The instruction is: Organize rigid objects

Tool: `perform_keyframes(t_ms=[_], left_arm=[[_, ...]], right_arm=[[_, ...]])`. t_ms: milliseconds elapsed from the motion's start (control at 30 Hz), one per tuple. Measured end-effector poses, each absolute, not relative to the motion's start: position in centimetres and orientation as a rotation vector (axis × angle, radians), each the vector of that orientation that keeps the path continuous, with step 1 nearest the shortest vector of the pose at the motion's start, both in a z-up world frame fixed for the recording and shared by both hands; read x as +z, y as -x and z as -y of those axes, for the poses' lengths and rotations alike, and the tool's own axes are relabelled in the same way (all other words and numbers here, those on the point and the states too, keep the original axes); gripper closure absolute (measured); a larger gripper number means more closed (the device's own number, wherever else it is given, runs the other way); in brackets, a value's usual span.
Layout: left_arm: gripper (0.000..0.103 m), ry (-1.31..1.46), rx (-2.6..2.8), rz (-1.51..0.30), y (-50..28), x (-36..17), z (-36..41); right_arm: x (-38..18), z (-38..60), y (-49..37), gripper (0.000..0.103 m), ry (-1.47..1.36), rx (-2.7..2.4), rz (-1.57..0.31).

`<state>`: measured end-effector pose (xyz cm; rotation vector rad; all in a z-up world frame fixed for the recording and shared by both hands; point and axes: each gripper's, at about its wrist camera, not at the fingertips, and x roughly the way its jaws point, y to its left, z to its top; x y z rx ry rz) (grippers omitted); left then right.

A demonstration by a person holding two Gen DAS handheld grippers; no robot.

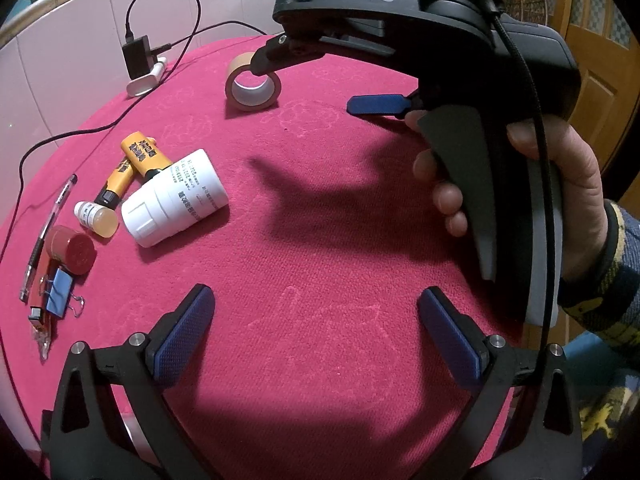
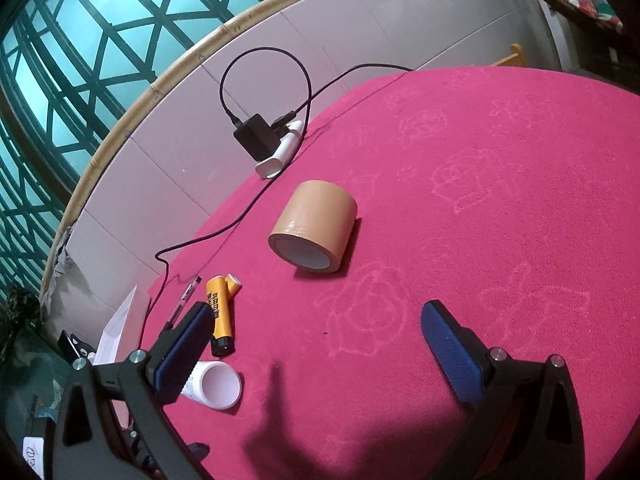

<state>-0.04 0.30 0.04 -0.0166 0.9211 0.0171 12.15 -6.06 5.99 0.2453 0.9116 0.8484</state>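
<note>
Between the two blue-padded fingers of the left claw [image 1: 316,328] lies only bare pink cloth of the bench [image 1: 320,240]; its jaws stand wide apart and hold nothing. Ahead of it and to its right, the right claw [image 1: 320,84] hangs above the bench, gripped by a hand [image 1: 560,200] in a patterned sleeve. Its jaws are also spread wide, with nothing between them.

Ahead of the right claw, slightly to its left, a roll of brown tape [image 2: 314,226] lies on its side, open core facing the camera, well clear of both fingers. In the left wrist view one finger of the right claw overlaps the top of that tape roll [image 1: 253,87], but whether they touch cannot be told.

Forward and left of the left claw a cluster of small things rests on the cloth: a large white bottle [image 1: 174,200] on its side, two orange glue sticks [image 1: 138,164] crossing each other just beyond it, a small white-capped bottle [image 1: 96,218] beside them, a dark red round cap [image 1: 72,249], a blue binder clip [image 1: 60,294], a red USB stick [image 1: 38,306] and a pen [image 1: 48,232] at the far left.

Farther ahead, at the bench's edge, a black charger [image 2: 256,136] sits plugged into a white power strip [image 2: 280,156], and a black cable [image 2: 208,236] trails from there across the cloth.
</note>
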Motion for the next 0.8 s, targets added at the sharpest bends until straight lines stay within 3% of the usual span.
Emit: perform_keyframes(t_ms=[200, 433, 667, 800], left_arm=[[0.000, 0.070, -0.040, -0.886, 2.2, 1.8, -0.6], [0.000, 0.195, 0.076, -0.707, 10.6, 8.2, -7.0], [0.000, 0.118, 0.273, -0.804, 15.0, 5.4, -13.3], [0.001, 0.069, 0.209, -0.856, 15.3, 3.9, -13.3]], right_arm=[[5.8, 6.1, -12.1, 0.000, -0.242, 0.840, -0.909], [5.7, 6.2, -12.1, 0.000, -0.244, 0.842, -0.908], [6.1, 4.9, -11.1, 0.000, -0.127, 0.913, -0.911], [7.9, 2.1, -7.7, 0.000, 0.104, 1.085, -0.791]])
